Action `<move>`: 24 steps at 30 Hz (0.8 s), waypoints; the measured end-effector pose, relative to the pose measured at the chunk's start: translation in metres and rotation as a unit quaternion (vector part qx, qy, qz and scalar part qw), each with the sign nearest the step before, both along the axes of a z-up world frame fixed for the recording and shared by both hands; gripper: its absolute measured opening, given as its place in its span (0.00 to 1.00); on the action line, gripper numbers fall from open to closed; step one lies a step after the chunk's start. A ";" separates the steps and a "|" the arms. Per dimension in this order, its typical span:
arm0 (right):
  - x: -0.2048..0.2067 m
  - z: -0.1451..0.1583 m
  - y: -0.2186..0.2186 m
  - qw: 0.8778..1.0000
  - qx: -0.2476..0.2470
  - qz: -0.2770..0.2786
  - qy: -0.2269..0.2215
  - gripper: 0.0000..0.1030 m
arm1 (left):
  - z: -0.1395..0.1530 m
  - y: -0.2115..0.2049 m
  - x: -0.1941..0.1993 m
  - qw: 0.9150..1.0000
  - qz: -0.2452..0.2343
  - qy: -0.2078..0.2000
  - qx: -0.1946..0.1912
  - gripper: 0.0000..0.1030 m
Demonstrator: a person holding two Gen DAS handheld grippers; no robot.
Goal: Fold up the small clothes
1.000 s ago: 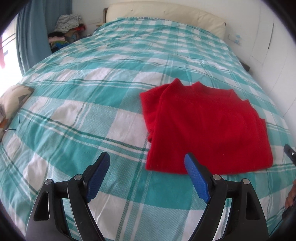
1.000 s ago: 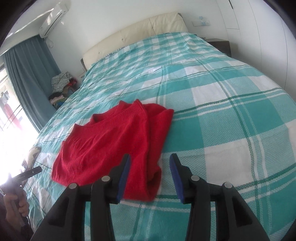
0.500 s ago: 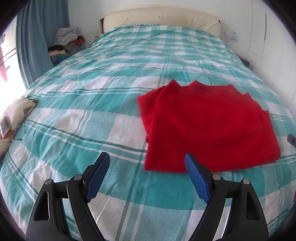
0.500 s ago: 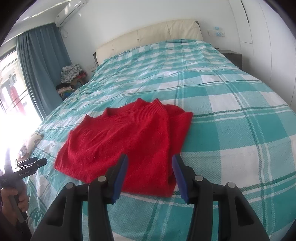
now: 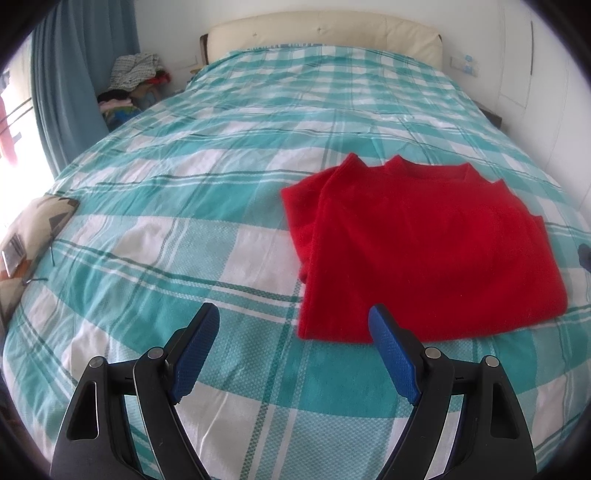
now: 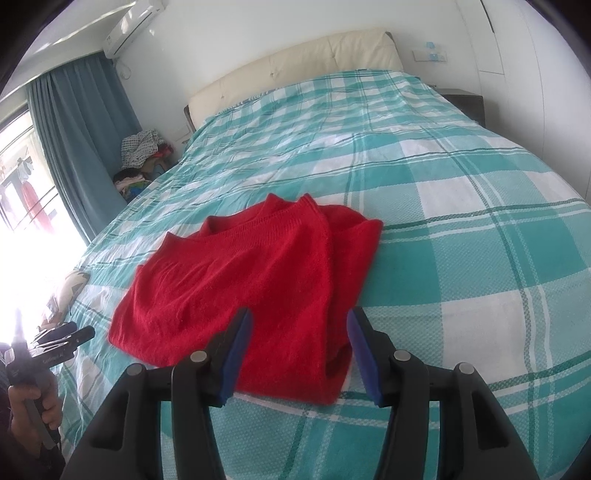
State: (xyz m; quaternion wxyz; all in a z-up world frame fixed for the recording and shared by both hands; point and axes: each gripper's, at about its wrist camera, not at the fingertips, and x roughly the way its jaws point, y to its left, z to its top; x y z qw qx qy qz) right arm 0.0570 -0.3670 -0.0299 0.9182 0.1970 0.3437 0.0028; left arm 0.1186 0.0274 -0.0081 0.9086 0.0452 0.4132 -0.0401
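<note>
Facing the red sweater [image 6: 255, 280], we find our right tool [image 6: 299, 350] nearest its hem, opening, empty; left tool [image 5: 295, 354] apart beside its corner.

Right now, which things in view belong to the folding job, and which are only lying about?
For the job:
- red sweater, sleeves already folded in
- left tongs, open, holding nothing
- right tongs, opening, over the sweater's near edge, not gripping it

Only lying about:
- clothes pile by the curtain
- patterned cushion at the bed's edge
- air conditioner

Home bedroom, plaid-covered bed [image 5: 258, 155], padded headboard [image 6: 295, 70], blue curtain [image 6: 81, 140]
</note>
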 end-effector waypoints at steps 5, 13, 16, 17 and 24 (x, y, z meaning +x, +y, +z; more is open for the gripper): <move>0.035 -0.015 -0.049 0.992 0.120 -0.016 0.025 0.52 | 0.002 0.006 0.004 1.000 0.005 0.004 -0.012 0.82; 0.083 -0.063 -0.041 0.976 0.198 0.019 0.091 0.52 | 0.008 0.013 0.004 1.000 0.007 0.003 -0.023 0.82; 0.090 -0.071 -0.029 0.977 0.187 0.012 0.098 0.44 | 0.009 0.021 0.008 0.999 0.018 0.016 -0.035 0.82; 0.093 -0.073 -0.025 0.977 0.182 0.011 0.108 0.26 | 0.010 0.026 0.009 0.999 0.025 0.019 -0.042 0.82; 0.112 -0.016 0.014 0.984 0.136 0.025 0.110 0.10 | 0.022 0.072 0.013 0.994 0.086 0.010 -0.060 0.82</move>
